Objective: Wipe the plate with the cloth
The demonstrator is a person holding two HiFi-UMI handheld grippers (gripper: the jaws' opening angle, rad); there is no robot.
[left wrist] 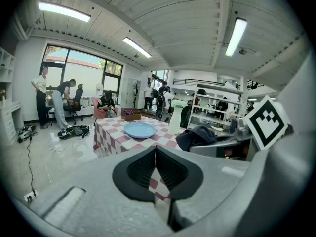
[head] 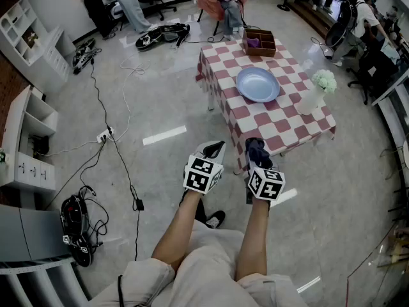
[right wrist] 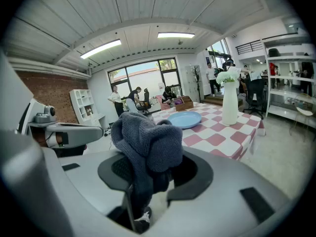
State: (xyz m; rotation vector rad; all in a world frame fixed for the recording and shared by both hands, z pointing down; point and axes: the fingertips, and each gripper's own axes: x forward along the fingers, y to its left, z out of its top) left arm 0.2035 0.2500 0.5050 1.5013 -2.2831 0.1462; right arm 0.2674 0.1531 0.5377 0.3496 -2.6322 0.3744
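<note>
Right gripper (right wrist: 148, 177) jaws clamp the bunched cloth (right wrist: 146, 139); left gripper (left wrist: 155, 154) jaws meet, empty. The plate (head: 258, 84), upper centre on the worktop (head: 285, 128), may skid if wiped unbraced

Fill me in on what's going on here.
A person stands short of a checkered table with a tool in each hand. The right tool is shut on a dark grey cloth. The left tool is shut with nothing in it. The blue plate sits on the table, beyond both tools, between a white vase and a brown box. Wiping has not yet begun.
</note>
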